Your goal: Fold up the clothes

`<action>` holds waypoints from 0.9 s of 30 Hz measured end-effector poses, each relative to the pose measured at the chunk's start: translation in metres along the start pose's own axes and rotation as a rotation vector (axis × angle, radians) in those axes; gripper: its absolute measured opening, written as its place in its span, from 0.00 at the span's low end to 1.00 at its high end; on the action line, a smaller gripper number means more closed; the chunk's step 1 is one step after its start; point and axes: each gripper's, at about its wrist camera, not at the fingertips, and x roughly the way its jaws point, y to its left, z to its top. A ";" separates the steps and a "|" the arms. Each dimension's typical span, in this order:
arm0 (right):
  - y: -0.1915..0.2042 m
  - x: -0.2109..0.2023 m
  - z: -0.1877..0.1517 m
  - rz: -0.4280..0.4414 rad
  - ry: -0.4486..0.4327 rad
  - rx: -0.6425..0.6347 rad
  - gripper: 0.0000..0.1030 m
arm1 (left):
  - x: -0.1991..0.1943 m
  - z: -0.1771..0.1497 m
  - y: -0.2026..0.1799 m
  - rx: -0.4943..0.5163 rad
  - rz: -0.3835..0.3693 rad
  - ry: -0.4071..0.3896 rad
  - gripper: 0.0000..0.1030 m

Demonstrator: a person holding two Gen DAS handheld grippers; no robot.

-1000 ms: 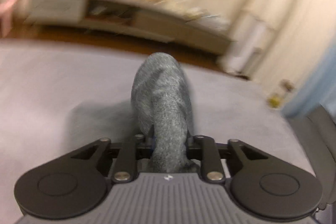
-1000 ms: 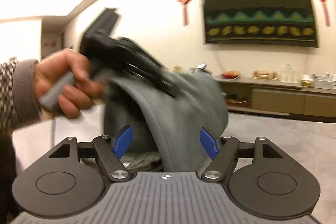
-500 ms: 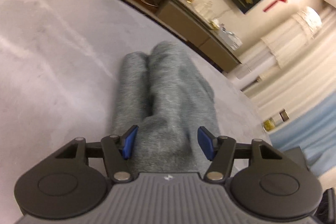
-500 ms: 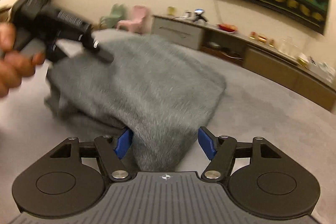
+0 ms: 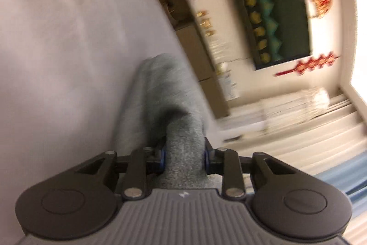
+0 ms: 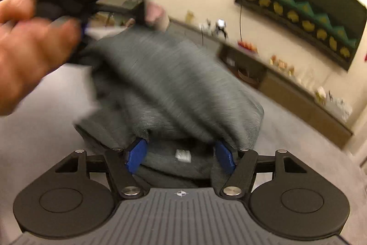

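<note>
The left gripper (image 5: 184, 159) is clamped again on a bunched fold of the grey garment (image 6: 174, 84); half a second ago its blue pads stood apart with the cloth lying loose between them, and now they press in on both sides of a thick roll of the fabric. The right wrist view shows the same thing from the other side: the person's hand (image 6: 29, 49) lifts that gripper up and to the left, and the near edge of the garment rises with it, so the cloth arches up off the grey surface (image 6: 286, 141) where a moment ago it lay flatter in a low heap.

The right gripper (image 6: 181, 154) is apart. Its blue pads (image 6: 135, 154) sit wide on either side of a lower layer of the garment that carries a small white label (image 6: 182, 156), and they do not pinch it.

The garment therefore hangs partly in the air from the left gripper, with its far end and under-layers resting on the surface; both views are blurred with motion.

For the task this reads as a re-grip: one side of the garment is held and raised, the other is free. Whether the lift is meant to carry an edge over for a fold or to shake the piece out flat, these views do not settle.
</note>
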 end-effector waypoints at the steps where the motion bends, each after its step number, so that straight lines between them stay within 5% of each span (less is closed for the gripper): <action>1: -0.003 -0.003 -0.002 0.000 0.008 0.013 0.63 | 0.000 -0.002 0.000 0.012 0.020 0.006 0.31; 5: -0.010 -0.023 0.004 0.081 -0.016 0.124 0.63 | 0.002 -0.008 -0.002 0.058 0.102 0.032 0.52; 9: 0.000 -0.011 0.010 0.202 0.006 0.170 0.63 | 0.003 -0.014 -0.003 0.105 0.182 0.057 0.47; 10: 0.002 0.001 0.011 0.208 0.021 0.169 0.50 | 0.003 -0.015 -0.003 0.110 0.182 0.063 0.34; 12: -0.001 0.018 0.010 0.160 0.051 0.138 0.10 | 0.004 -0.016 -0.003 0.119 0.181 0.074 0.33; 16: -0.020 0.010 0.014 -0.025 0.033 0.065 0.10 | 0.005 -0.018 -0.004 0.137 0.180 0.097 0.30; 22: -0.026 0.004 -0.003 0.002 0.089 0.009 0.11 | 0.007 -0.021 -0.004 0.165 0.178 0.131 0.35; 24: -0.031 -0.002 -0.002 0.035 0.094 0.042 0.11 | 0.007 -0.022 -0.004 0.174 0.177 0.143 0.45; 27: -0.042 -0.020 0.001 0.013 0.044 0.080 0.11 | 0.011 -0.026 -0.009 0.234 0.175 0.179 0.39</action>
